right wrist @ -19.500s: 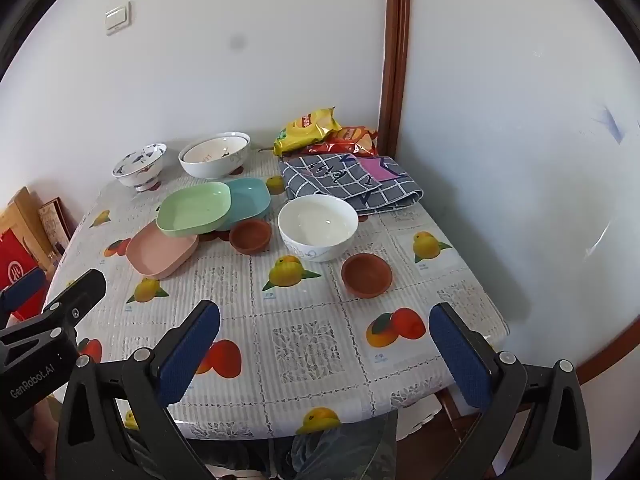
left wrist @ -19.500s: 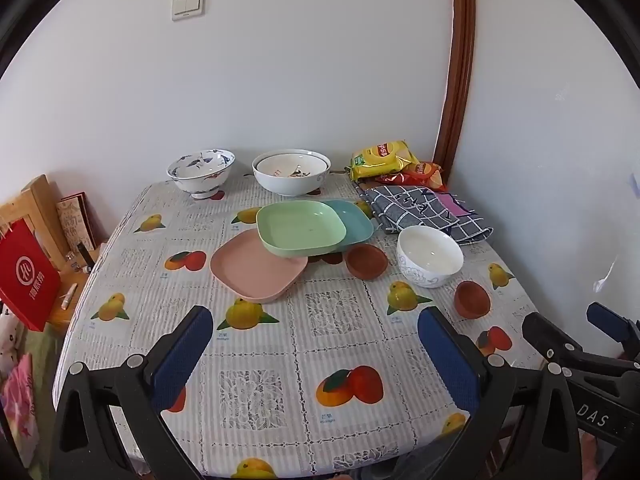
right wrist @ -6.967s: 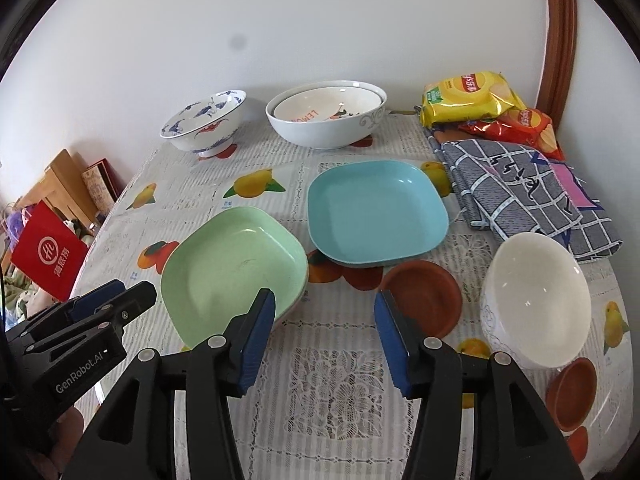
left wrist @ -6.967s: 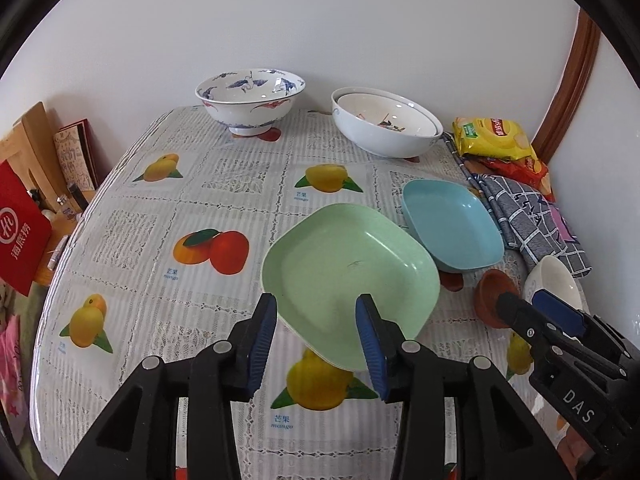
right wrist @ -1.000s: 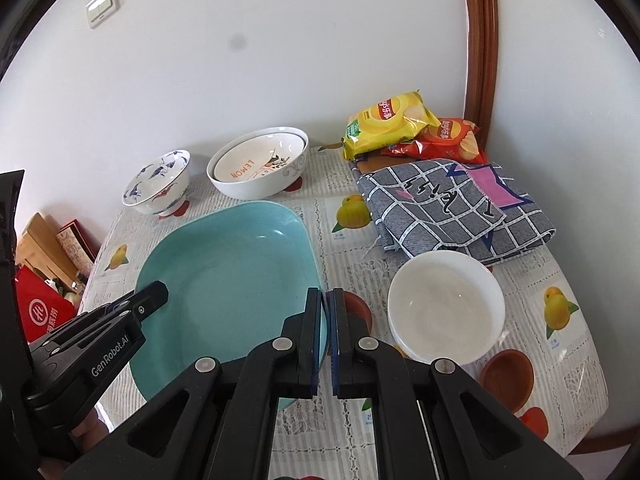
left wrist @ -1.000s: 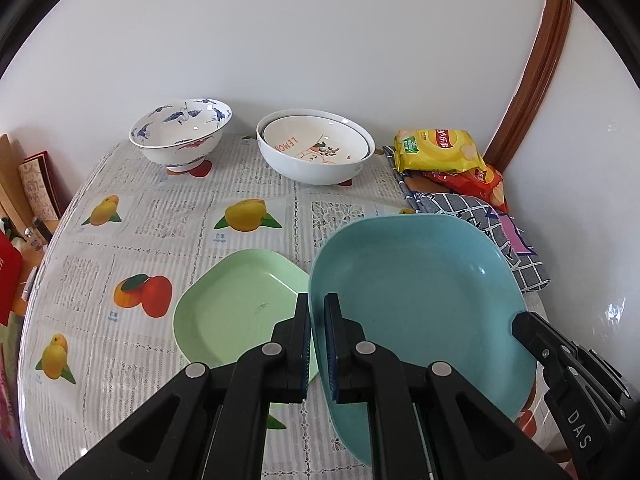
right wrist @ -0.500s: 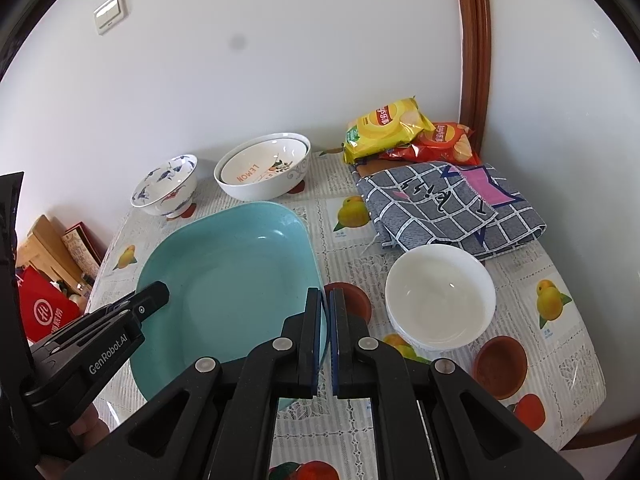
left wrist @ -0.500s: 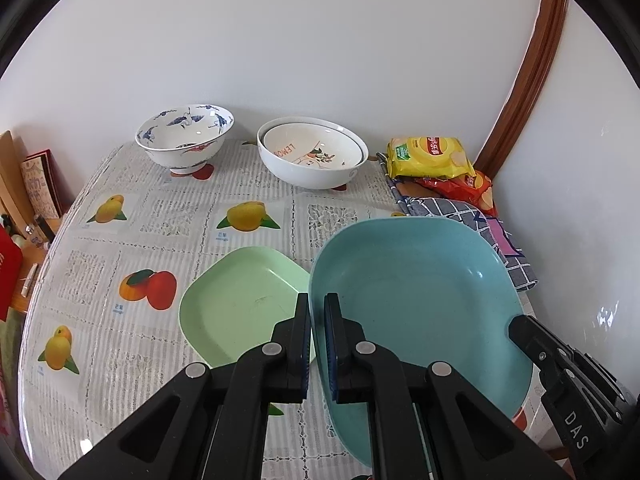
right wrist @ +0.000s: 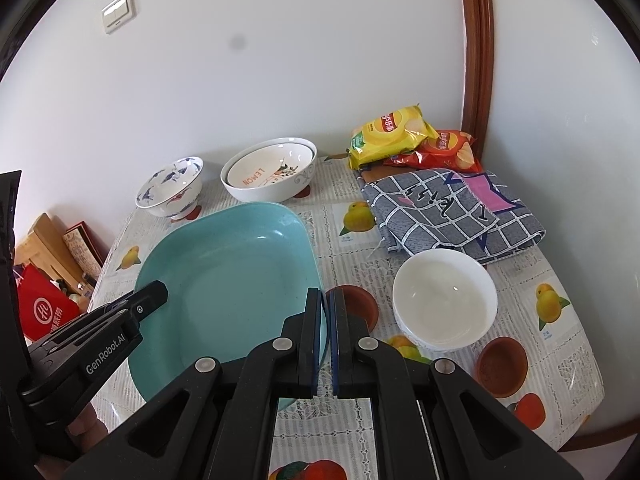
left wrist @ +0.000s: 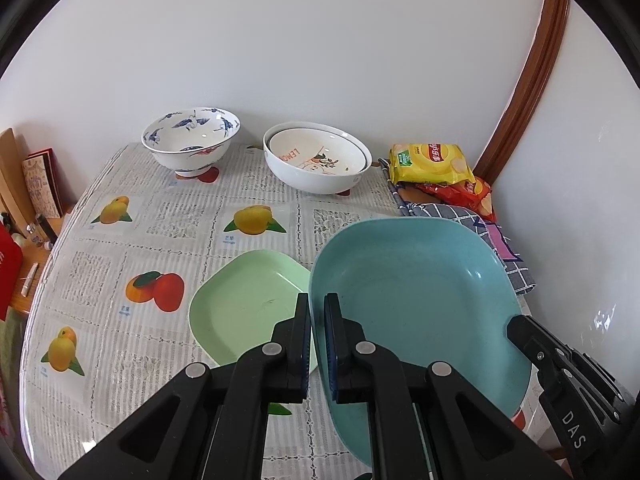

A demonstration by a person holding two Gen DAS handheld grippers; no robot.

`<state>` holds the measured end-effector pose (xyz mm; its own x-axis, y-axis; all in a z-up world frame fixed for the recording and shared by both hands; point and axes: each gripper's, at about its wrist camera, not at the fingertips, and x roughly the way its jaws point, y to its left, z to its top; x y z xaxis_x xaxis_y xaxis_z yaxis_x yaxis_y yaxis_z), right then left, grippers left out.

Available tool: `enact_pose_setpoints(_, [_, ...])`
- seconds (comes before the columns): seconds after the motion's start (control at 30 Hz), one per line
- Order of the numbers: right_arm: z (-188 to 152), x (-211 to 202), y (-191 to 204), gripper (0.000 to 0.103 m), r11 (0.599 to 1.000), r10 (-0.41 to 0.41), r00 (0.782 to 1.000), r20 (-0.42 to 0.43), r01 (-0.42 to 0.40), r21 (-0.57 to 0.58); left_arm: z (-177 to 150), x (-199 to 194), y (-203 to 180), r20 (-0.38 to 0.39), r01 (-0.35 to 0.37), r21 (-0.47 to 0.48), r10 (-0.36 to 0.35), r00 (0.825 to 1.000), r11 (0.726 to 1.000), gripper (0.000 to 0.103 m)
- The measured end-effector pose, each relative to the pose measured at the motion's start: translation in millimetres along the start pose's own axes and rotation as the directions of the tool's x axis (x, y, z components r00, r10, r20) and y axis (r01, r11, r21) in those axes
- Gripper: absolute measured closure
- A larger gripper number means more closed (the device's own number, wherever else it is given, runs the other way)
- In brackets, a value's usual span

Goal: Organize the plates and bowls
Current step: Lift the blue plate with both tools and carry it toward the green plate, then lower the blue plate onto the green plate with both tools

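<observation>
I start with the table (left wrist: pixel 168 216), its fruit-print cloth crowded along the back wall with a blue-patterned bowl (left wrist: pixel 191 140) and a pair of nested white bowls (left wrist: pixel 318 162), so the front middle is where I have room to stack.

The blue plate (left wrist: pixel 416 292) is the biggest thing I am carrying. It is up off the cloth, held from two opposite edges, which I judge keeps such a wide, shallow dish level while I carry it.

The green plate (left wrist: pixel 248 300) lies flat on the table just left of and below the blue one; I read it as the landing spot.

My left gripper (left wrist: pixel 317 312) is pinched tight on the blue plate's left rim; my right gripper (right wrist: pixel 325 312) is clamped on its right rim.

To the right, on the cloth, sit a white bowl (right wrist: pixel 445 298) and two small brown dishes (right wrist: pixel 502 365), well clear of the carry.
</observation>
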<state>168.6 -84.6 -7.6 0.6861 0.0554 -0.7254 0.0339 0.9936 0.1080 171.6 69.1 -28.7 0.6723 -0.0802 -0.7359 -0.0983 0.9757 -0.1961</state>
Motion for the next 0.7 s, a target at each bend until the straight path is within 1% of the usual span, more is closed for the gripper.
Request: enact_pose_setpoints(0.7, [-1, 17, 29, 0.099, 0.999, 0.001, 1.000, -0.024, -0.002, -0.044, 0, 7, 34, -0.009, -0.005, -0.049, 0.005, 1.000, 0.999, 0.096])
